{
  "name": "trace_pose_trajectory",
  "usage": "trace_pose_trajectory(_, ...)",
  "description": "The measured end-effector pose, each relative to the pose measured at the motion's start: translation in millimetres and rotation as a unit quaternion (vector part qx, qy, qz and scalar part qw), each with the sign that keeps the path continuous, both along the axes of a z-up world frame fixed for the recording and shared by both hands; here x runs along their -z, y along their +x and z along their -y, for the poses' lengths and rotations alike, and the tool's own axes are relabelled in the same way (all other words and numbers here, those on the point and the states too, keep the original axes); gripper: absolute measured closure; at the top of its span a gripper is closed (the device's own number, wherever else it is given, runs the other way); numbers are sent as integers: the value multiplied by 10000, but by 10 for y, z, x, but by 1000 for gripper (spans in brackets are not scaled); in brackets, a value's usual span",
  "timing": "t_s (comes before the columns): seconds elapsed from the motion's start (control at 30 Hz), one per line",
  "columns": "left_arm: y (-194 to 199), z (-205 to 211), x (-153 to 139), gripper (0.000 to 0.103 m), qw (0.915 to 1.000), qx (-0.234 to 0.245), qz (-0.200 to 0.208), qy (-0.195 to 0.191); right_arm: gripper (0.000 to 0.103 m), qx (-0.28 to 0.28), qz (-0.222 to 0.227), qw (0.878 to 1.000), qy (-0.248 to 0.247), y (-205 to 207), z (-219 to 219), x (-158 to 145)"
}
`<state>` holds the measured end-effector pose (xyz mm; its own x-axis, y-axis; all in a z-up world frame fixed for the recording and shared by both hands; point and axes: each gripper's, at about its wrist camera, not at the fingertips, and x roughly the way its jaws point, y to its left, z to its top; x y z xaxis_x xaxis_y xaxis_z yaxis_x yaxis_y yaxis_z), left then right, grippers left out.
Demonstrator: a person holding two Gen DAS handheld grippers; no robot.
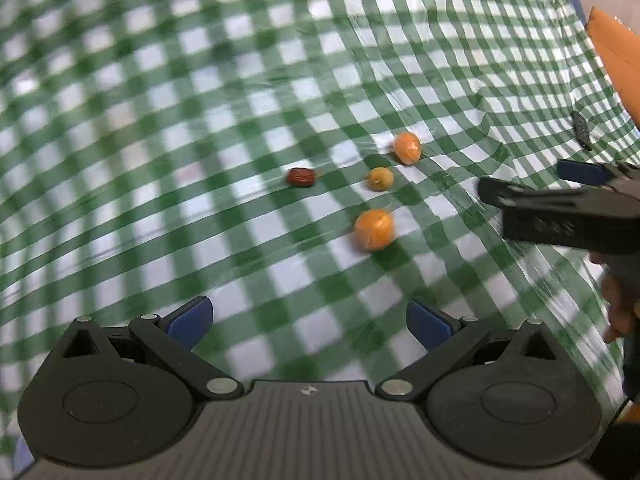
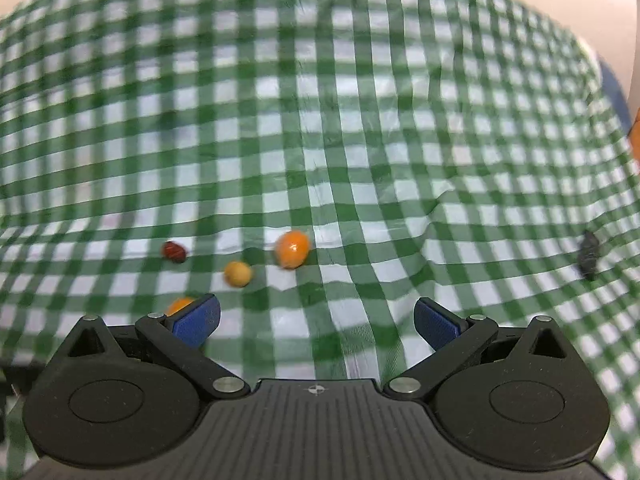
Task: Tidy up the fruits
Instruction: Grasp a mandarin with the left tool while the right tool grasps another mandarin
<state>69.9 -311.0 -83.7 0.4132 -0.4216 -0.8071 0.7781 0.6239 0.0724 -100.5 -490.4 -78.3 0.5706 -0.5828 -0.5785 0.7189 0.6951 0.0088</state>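
Four small fruits lie loose on the table (image 1: 248,92), which is covered by a green-and-white checked cloth under a thin, wrinkled clear film: a near orange (image 1: 374,229), a far orange (image 1: 407,147), a small yellowish round fruit (image 1: 380,178) between them, and a dark red, wrinkled, oblong date-like fruit (image 1: 301,177) off to the left, none of them touching. The left claw (image 1: 310,322) hangs above the near part of the cloth with its blue pads wide apart and nothing between them; the right claw (image 2: 316,320) is likewise spread wide and empty, and in its own view the near orange peeks out just behind its left pad. No bowl or tray shows in either view, so gathering the fruits into a tidy group looks like the likely aim. Round, smooth-skinned fruit will probably roll on slick film, so a good approach would centre one orange between the pads and close gently. Both views are motion-blurred, so fine surface detail is unclear. A small dark object (image 2: 589,254) lies far right.
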Motion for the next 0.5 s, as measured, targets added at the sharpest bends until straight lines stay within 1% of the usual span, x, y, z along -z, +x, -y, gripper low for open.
trace_pose_trajectory(0.1, 165, 353, 240, 0, 9999, 70, -78, 118, 1, 23, 11, 9997, 254, 249, 388, 200)
trace_pose_trajectory(0.2, 295, 599, 427, 0, 9996, 132, -131, 202, 1, -16, 33, 9995, 318, 571, 621, 358)
trace_pose_trajectory(0.3, 395, 753, 524, 0, 9994, 258, -187, 160, 3, -153, -8, 9995, 277, 818, 778, 485)
trace_pose_trajectory(0.4, 470, 856, 584, 1, 9991, 358, -223, 53, 8, -256, -56, 9992, 314, 988, 899, 600)
trace_pose_trajectory(0.43, 478, 884, 599, 10, 9988, 406, -263, 29, 17, -285, -96, 9989, 353, 1055, 945, 637)
trace_pose_trajectory(0.47, 499, 912, 625, 36, 9982, 488, -349, 13, 34, -310, -149, 9986, 411, 1131, 998, 667)
trace_pose_trajectory(0.5, 518, 936, 645, 50, 9970, 592, -505, 20, 35, -366, -182, 9979, 496, 1155, 1027, 713)
